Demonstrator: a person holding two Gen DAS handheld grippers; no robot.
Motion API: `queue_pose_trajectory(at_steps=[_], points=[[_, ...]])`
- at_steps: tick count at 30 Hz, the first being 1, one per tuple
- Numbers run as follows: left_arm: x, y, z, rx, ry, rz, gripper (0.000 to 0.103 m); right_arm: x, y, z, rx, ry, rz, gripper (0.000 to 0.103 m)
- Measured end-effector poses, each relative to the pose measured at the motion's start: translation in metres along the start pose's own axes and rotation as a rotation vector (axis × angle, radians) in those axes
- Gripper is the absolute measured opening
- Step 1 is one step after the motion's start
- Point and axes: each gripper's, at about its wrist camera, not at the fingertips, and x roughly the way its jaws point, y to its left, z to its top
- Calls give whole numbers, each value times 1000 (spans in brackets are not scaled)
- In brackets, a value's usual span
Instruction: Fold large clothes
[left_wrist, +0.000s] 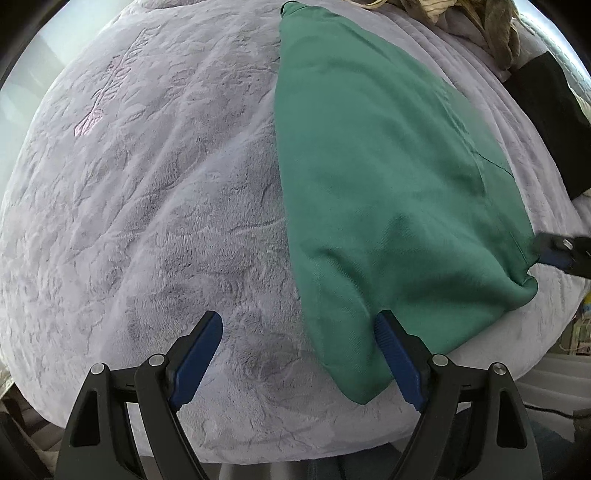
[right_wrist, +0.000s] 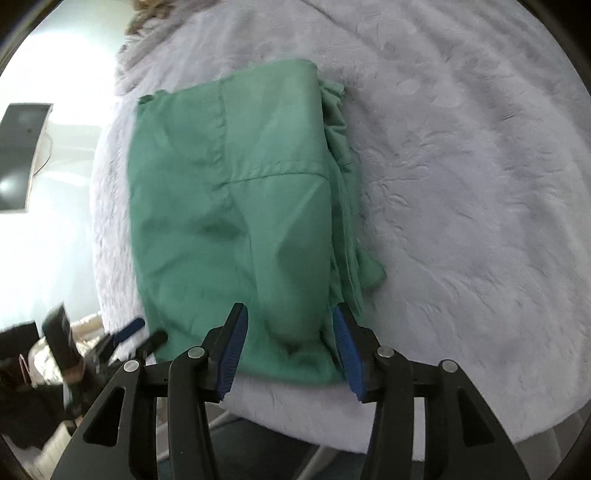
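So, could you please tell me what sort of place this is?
Probably a bedroom at home: the green garment lies folded on a plush lilac blanket that looks like bedding, with a heap of other clothes at its far edge.

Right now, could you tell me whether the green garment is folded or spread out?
Folded. The green garment lies as a compact rectangle on the fuzzy blanket, with stacked layer edges showing along its right side.

Your left gripper (left_wrist: 299, 354) and right gripper (right_wrist: 290, 345) match — black angular arms, ribbed blue pads (right_wrist: 232, 354), round silver pivot screws (left_wrist: 439, 359).
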Motion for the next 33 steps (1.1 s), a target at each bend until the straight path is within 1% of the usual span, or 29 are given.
queue_pose_trajectory(at_steps=[1, 2, 3, 4, 6, 7, 10, 12, 15, 16, 17, 18, 19, 21, 22, 23, 24, 26, 28, 30, 31, 32, 33], points=[[0, 0, 1, -2, 1, 2, 90, 14, -3, 7, 34, 44, -7, 50], [0, 1, 0, -5, 3, 16, 93, 20, -5, 11, 48, 69, -17, 25], [1, 0, 0, -6, 3, 19, 93, 22, -4, 12, 43, 76, -25, 12], [2, 1, -1, -7, 7, 13, 93, 19, 0, 14, 26, 64, -21, 12], [1, 2, -2, -12, 8, 2, 93, 4, 8, 18, -33, 5, -62, 11], [2, 2, -3, -9, 9, -5, 93, 1, 8, 19, -39, -4, -70, 11], [4, -3, -7, 5, 8, 0, 93, 17, -9, 32, 5, 14, -77, 11], [5, -6, -7, 10, 10, 4, 93, 24, -15, 36, -5, 11, -80, 11], [5, -8, -8, 14, 12, 10, 93, 27, -12, 36, -52, 13, -91, 12], [3, -8, -7, 14, 10, 12, 93, 25, -10, 35, -58, 11, -101, 12], [3, -8, -7, 12, 9, 13, 93, 18, -7, 33, -64, 3, -137, 15], [3, -10, -6, 8, 9, 14, 93, 13, -4, 29, -65, -5, -170, 15], [2, -9, -7, 4, 9, 15, 93, 7, 0, 26, -65, -13, -180, 15], [4, -11, -6, 4, 8, 20, 93, -10, 14, 18, -81, -39, -149, 15], [3, -11, -6, 6, 7, 24, 93, -12, 17, 13, -96, -47, -129, 15], [3, -11, -6, 10, 6, 24, 93, -16, 28, 6, -127, -48, -87, 15], [2, -10, -6, 12, 6, 22, 93, -17, 40, 0, -160, -38, -40, 15], [3, -9, -6, 12, 8, 18, 93, -9, 56, -8, -204, -11, 5, 15], [3, -7, -6, 14, 10, 18, 93, 6, 64, -10, -228, 11, -8, 15], [2, -7, -5, 20, 11, 21, 93, 25, 57, -6, -199, 11, -96, 15], [2, -7, -5, 22, 11, 22, 93, 25, 48, -11, -180, 6, -116, 11], [1, -7, -5, 24, 12, 19, 93, 27, 34, -14, -142, 2, -125, 0], [2, -8, -5, 27, 14, 17, 93, 29, 22, -14, -100, 4, -108, 0]])
